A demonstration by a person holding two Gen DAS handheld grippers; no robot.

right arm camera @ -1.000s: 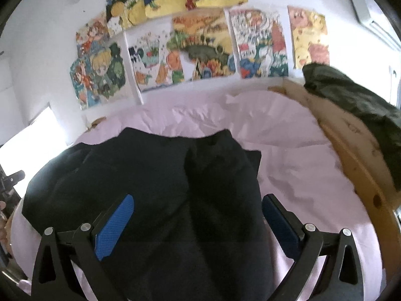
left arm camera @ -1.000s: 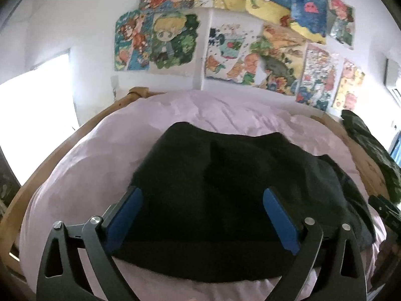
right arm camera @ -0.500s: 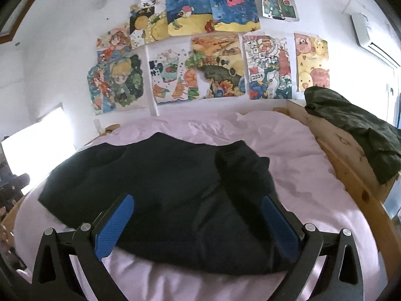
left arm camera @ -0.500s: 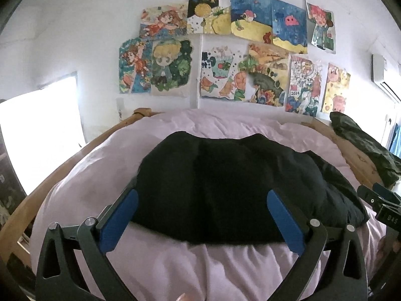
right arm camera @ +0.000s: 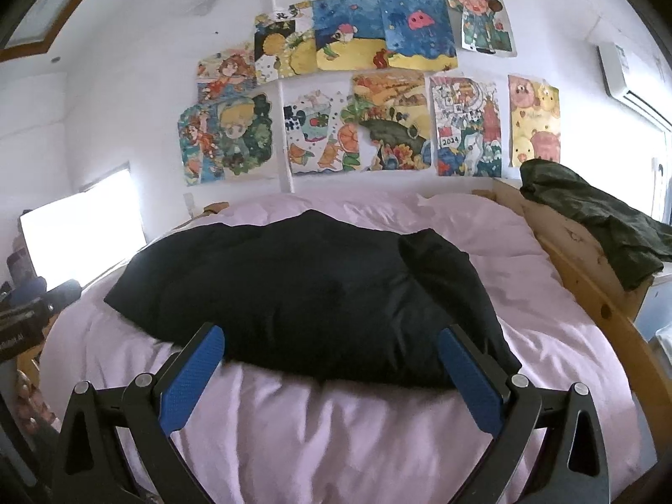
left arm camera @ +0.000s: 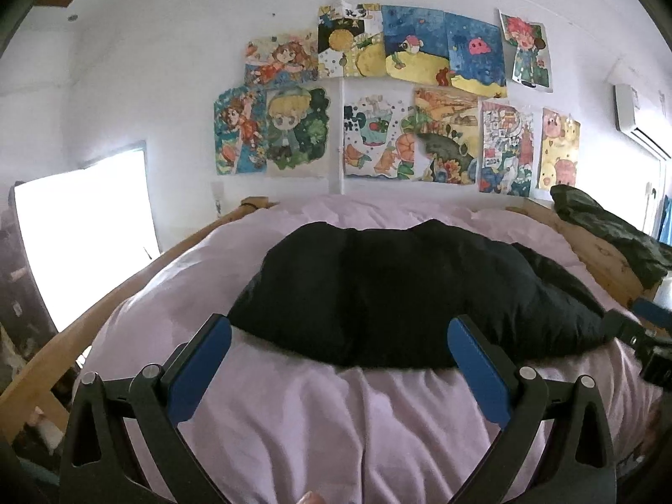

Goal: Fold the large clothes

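A large black garment (left arm camera: pixel 399 290) lies folded in a broad rectangle on the pale pink bed cover (left arm camera: pixel 319 428); it also shows in the right wrist view (right arm camera: pixel 311 294), with a folded-over flap at its right side (right arm camera: pixel 445 277). My left gripper (left arm camera: pixel 340 365) is open and empty, held above the bed just in front of the garment's near edge. My right gripper (right arm camera: pixel 329 367) is open and empty, at the near edge too. The right gripper's tip shows at the right of the left wrist view (left arm camera: pixel 642 336).
A wooden bed frame (right arm camera: pixel 588 290) runs along the right, with a dark green garment (right arm camera: pixel 596 218) draped over it. Drawings (left arm camera: pixel 378 105) cover the white wall behind. A bright window (left arm camera: pixel 84 243) is at the left. An air conditioner (right arm camera: pixel 630 80) hangs upper right.
Both grippers have pulled back and up from over the black garment toward the foot of the bed. The garment now lies farther ahead, with pink cover between it and the fingers.
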